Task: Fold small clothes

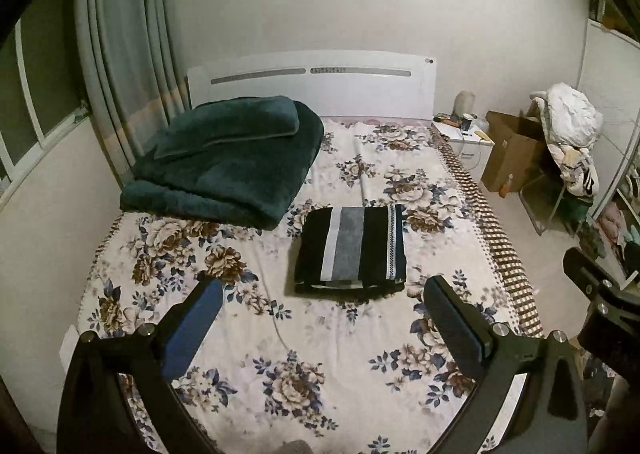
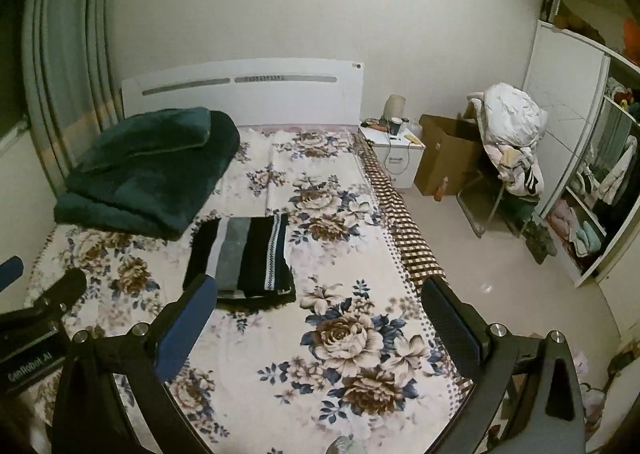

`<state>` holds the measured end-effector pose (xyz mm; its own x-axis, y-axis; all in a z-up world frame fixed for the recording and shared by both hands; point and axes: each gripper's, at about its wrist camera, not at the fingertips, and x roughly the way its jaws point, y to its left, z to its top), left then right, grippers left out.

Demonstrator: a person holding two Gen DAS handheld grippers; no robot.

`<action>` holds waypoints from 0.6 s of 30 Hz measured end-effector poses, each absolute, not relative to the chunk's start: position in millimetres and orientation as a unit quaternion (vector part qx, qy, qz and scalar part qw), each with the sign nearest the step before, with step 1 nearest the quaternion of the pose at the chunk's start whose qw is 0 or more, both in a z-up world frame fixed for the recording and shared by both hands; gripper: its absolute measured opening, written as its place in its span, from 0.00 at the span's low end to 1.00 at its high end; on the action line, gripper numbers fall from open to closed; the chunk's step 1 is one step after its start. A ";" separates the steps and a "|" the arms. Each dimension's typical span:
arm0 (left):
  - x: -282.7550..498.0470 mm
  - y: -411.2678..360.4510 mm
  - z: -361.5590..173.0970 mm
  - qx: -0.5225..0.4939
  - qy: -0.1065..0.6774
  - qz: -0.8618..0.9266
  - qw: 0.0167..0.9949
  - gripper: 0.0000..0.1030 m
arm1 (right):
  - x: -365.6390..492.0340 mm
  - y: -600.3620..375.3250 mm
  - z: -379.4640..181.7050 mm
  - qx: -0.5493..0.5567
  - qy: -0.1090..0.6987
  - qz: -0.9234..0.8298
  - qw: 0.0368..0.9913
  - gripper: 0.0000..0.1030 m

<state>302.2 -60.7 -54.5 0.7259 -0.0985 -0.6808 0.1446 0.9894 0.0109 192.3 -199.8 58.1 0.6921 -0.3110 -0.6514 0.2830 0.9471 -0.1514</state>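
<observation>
A folded black garment with grey and white stripes (image 1: 351,248) lies flat on the floral bedsheet (image 1: 312,366) near the middle of the bed, squared into a neat rectangle. At its ten o'clock rests a folded dark green plush blanket (image 1: 228,161), close beside it, near the white headboard (image 1: 312,81). The left gripper (image 1: 322,300) hovers above the sheet at the garment's six o'clock, fingers (image 1: 452,318) spread wide and holding nothing. The right gripper (image 2: 320,300) hangs at the garment's four o'clock, its fingers (image 2: 450,318) likewise spread and empty. A brown cardboard box (image 2: 444,157) stands on the floor beside the white nightstand (image 2: 396,157).
</observation>
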 end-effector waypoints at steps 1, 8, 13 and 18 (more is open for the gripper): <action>297.9 -60.6 -51.9 0.032 0.364 -0.065 0.929 1.00 | 186.2 -197.8 63.1 -0.019 0.355 -0.160 0.921 1.00; 271.5 -53.4 -42.6 0.022 0.365 -0.068 0.928 1.00 | 144.2 -182.2 91.9 -0.019 0.341 -0.152 0.927 1.00; 258.7 -50.5 -36.7 0.022 0.356 -0.065 0.932 1.00 | 125.6 -178.3 103.2 -0.021 0.335 -0.154 0.929 1.00; 253.8 -50.0 -33.9 0.025 0.350 -0.060 0.935 1.00 | 116.2 -175.0 111.9 -0.024 0.330 -0.151 0.931 1.00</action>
<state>253.8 -50.0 -33.9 0.7483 -0.0944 -0.6567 0.1293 0.9916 0.0047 116.2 -175.0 111.9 0.7361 -0.2982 -0.6077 0.2659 0.9530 -0.1455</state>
